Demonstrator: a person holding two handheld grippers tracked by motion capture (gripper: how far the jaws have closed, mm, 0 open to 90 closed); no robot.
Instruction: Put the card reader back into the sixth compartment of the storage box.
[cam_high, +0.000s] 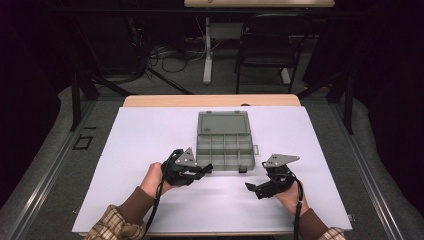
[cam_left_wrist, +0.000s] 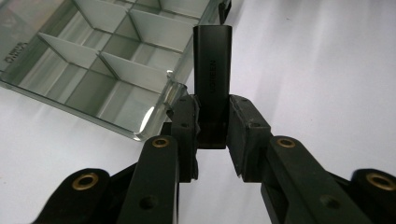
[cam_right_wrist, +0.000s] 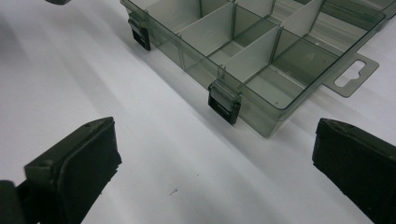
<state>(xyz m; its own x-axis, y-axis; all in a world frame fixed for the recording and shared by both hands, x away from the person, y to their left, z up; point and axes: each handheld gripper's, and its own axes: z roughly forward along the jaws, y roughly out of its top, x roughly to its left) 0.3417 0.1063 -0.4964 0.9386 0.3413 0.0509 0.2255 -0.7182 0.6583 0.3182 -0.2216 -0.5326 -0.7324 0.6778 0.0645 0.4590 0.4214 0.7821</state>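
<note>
Room: dark studio, black curtains at both sides, a folding chair (cam_high: 265, 42) and loose cables on the floor past the far edge.
Tabletop: white sheet over wood (cam_high: 150, 135), bare apart from 1 box.
Box: clear grey compartment box (cam_high: 225, 150), lid laid open toward the far edge, standing at the middle of the tabletop; 2 black latches on its near wall (cam_right_wrist: 224, 105).
Held part: small black rectangular block (cam_left_wrist: 212, 70) with faint raised lettering, just beside the box's near-left corner.
Left gripper: (cam_left_wrist: 212, 126) clamped on the block's lower end, the block standing out beyond the pads toward the box.
Right gripper: (cam_right_wrist: 210, 158) jaws wide apart with nothing between them, hovering near the box's near-right corner, low over the tabletop.
Risk 1: grip sits only on the block's end, so a knock against the box wall could pivot or drop it.
Risk 2: the light, unsteadied box may slide if the block catches a divider.
Risk 3: a slanted release could leave the block straddling 2 compartments.
Open room: wide bare sheet along the left, right and near edges; the lid closes off the far approach.
</note>
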